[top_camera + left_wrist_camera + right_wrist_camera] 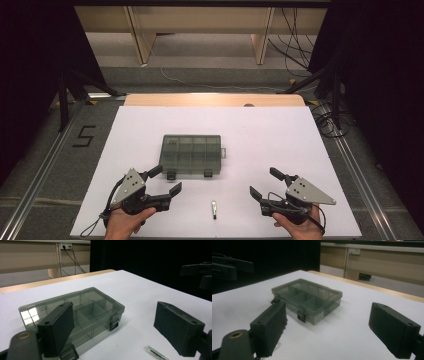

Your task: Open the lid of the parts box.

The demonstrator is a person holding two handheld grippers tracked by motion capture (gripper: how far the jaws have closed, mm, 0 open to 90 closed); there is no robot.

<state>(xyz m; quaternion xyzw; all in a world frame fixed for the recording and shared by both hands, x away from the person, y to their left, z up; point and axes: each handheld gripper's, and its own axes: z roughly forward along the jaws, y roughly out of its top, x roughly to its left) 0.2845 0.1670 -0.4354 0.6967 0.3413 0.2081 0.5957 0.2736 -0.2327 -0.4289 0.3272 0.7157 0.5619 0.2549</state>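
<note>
A smoky clear plastic compartment box (191,154) lies shut in the middle of the white table, its two dark latches facing me. It appears as the box (75,312) in the left gripper view and as the box (308,298) in the right gripper view. A small slim clear piece with a dark core (214,209) lies near the front edge; the same piece (156,353) rests between the left jaws' line of sight. My left gripper (166,181) is open at front left. My right gripper (263,183) is open at front right. Both hold nothing.
The white table (260,145) has a wooden strip along its far edge. Dark curtains and tripod legs flank both sides. Cables lie on the floor at the back right. A "5" mark (84,136) sits on the floor to the left.
</note>
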